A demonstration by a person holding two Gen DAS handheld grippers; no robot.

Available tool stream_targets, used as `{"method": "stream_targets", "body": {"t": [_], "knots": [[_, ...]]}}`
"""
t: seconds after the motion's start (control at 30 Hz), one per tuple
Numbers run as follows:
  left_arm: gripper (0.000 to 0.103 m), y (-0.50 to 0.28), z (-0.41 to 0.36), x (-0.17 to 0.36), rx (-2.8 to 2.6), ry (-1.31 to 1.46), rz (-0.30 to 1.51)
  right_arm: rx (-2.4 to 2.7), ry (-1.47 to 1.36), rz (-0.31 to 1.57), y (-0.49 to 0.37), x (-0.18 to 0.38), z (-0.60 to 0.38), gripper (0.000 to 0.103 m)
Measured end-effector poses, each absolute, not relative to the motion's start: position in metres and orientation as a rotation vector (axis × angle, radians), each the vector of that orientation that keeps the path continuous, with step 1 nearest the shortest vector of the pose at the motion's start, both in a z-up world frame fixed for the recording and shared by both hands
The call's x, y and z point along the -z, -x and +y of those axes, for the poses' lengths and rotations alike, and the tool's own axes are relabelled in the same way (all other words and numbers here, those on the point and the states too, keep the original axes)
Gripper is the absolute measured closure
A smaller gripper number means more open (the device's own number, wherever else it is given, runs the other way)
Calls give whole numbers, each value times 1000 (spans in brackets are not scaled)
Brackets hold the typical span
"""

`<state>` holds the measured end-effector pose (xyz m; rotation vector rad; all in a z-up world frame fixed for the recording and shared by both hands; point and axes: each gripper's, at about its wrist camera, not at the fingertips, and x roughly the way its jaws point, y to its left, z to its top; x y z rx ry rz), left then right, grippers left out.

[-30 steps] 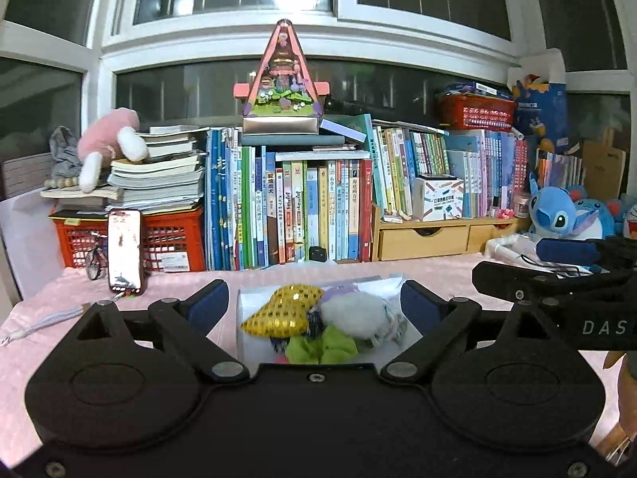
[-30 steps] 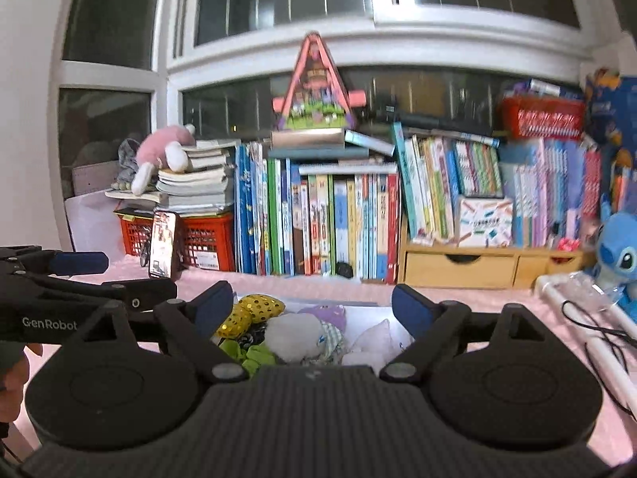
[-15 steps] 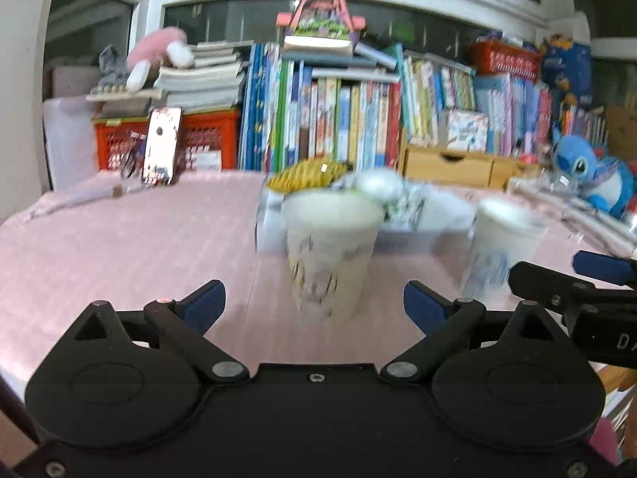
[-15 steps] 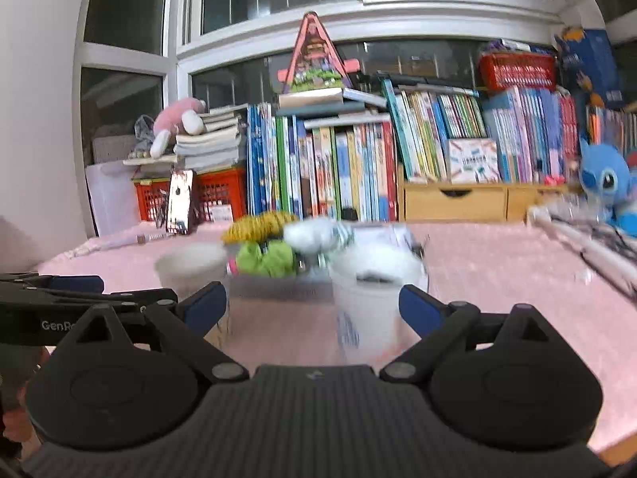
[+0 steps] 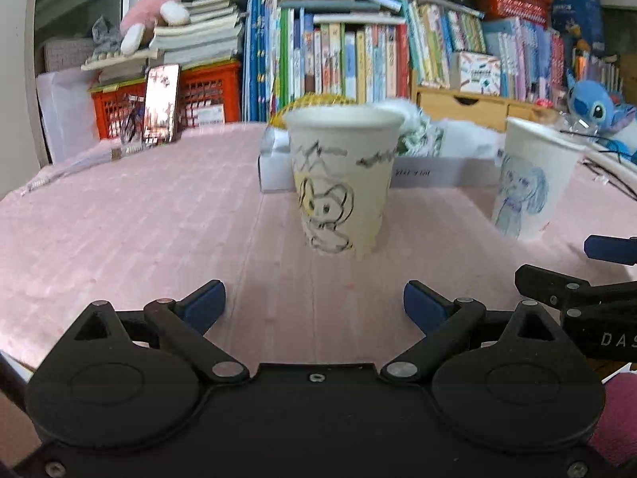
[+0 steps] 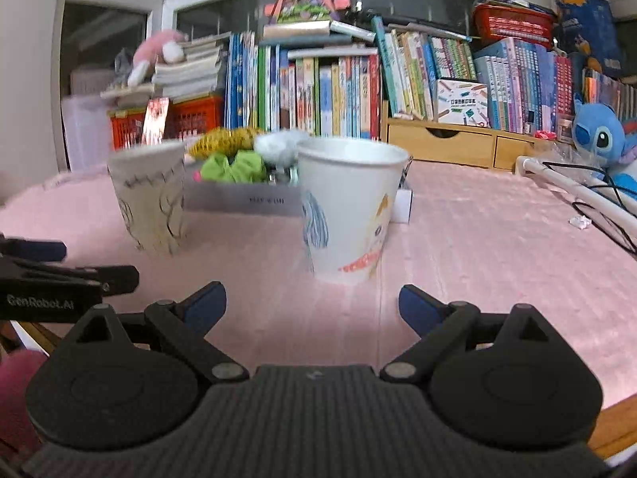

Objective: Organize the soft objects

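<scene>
Two paper cups stand on the pink table. The yellowish cup (image 5: pixel 343 181) with a black mouse drawing is straight ahead of my left gripper (image 5: pixel 314 306), which is open and empty. The white cup (image 6: pixel 350 207) with a blue drawing stands in front of my right gripper (image 6: pixel 312 304), also open and empty. Behind the cups a low white box (image 6: pixel 243 199) holds soft items: a yellow mesh piece (image 6: pixel 223 139), a green scrunchie (image 6: pixel 235 167) and a white fluffy ball (image 6: pixel 278 145). The same box (image 5: pixel 430 171) is partly hidden by the cup in the left wrist view.
Books (image 5: pixel 338 55), a red crate (image 5: pixel 199 99) and a phone (image 5: pixel 161 103) line the table's back. A blue plush (image 6: pixel 601 135), a white rod and black cables (image 6: pixel 593 199) lie at the right. The wooden table edge (image 6: pixel 613 426) is near my right gripper.
Both grippers have pulled back and dropped low from above the box to the table's near side, so the two cups now stand in front of them. Both stay open.
</scene>
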<state>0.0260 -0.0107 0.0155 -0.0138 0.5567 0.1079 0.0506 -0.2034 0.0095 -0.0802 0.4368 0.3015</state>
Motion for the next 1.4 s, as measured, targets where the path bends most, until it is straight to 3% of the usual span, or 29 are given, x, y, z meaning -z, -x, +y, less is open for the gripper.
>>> {"method": "stream_targets", "body": {"t": [0.4, 1.4], "knots": [[2, -27, -4, -11, -94, 19, 544, -313, 76, 481, -58, -3, -200, 0], [0, -30, -3, -10, -86, 15, 550, -322, 75, 472, -57, -1, -201, 0]]}}
